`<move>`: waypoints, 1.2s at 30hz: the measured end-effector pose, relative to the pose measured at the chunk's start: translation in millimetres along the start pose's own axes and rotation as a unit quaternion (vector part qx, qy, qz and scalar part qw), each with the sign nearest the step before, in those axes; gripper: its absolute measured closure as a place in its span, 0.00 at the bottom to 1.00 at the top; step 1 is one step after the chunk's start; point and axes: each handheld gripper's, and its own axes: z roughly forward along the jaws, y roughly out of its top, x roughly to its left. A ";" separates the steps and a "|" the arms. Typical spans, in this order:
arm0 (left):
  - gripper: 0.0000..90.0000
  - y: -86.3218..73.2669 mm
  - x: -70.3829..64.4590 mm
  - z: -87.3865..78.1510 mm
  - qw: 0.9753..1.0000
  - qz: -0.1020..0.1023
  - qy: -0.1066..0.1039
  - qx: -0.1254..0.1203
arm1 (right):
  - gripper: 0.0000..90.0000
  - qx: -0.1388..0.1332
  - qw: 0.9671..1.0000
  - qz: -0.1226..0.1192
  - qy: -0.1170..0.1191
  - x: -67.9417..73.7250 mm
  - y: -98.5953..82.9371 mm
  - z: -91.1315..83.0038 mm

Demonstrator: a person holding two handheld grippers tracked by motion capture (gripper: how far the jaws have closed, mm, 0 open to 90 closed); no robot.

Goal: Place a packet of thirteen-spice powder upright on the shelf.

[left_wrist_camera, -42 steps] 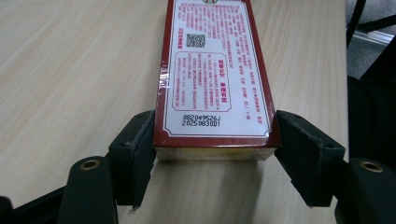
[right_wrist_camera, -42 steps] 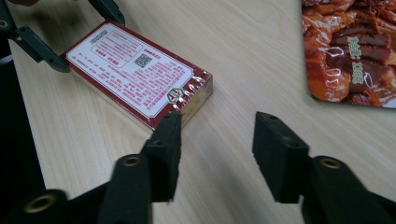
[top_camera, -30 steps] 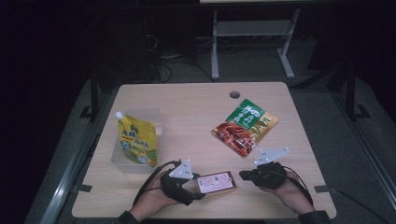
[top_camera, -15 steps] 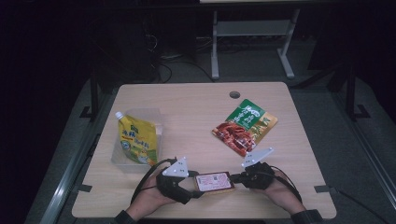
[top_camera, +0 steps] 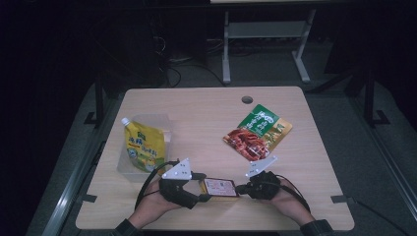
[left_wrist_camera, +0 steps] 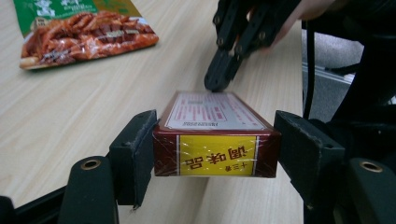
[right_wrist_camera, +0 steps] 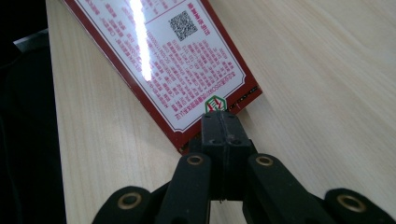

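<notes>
A flat dark-red box (top_camera: 220, 188) with a white printed label lies near the table's front edge. My left gripper (top_camera: 199, 189) is shut on its left end. In the left gripper view both pads (left_wrist_camera: 138, 154) press the sides of the box (left_wrist_camera: 215, 130), whose yellow end label faces the camera. My right gripper (top_camera: 241, 188) is shut, and its joined tips touch the box's right end. The right gripper view has those tips (right_wrist_camera: 219, 122) against the edge of the box (right_wrist_camera: 163, 60), with nothing between them. From the left gripper view, the right gripper (left_wrist_camera: 220, 77) meets the far end.
A yellow spouted pouch (top_camera: 142, 145) leans in a clear container (top_camera: 129, 167) at the left. A red and green snack bag (top_camera: 258, 130) lies right of centre, also in the left gripper view as the snack bag (left_wrist_camera: 84, 32). A cable hole (top_camera: 247, 100) sits at the table's back.
My right gripper has moved left across the table until its shut tips touch the box's right end. The left gripper has kept its hold on the box.
</notes>
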 end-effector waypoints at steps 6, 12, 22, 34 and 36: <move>0.36 9.3 4.2 -1.4 1.000 0.000 -0.001 -0.014 | 0.99 0.006 1.000 -0.010 0.004 1.9 4.8 9.2; 0.35 21.4 6.8 2.9 1.000 0.008 0.001 -0.022 | 1.00 0.007 1.000 -0.013 0.006 0.9 8.4 14.2; 0.35 40.6 10.7 20.6 0.999 0.004 0.020 -0.035 | 1.00 0.007 1.000 -0.008 -0.004 -7.9 13.6 19.3; 0.35 54.7 12.5 41.1 0.999 0.002 0.021 -0.046 | 0.99 0.005 1.000 0.000 -0.021 -13.4 11.0 13.4; 0.35 55.1 14.0 42.4 0.999 -0.004 0.016 -0.051 | 0.99 0.000 1.000 0.003 -0.024 -15.7 9.5 10.4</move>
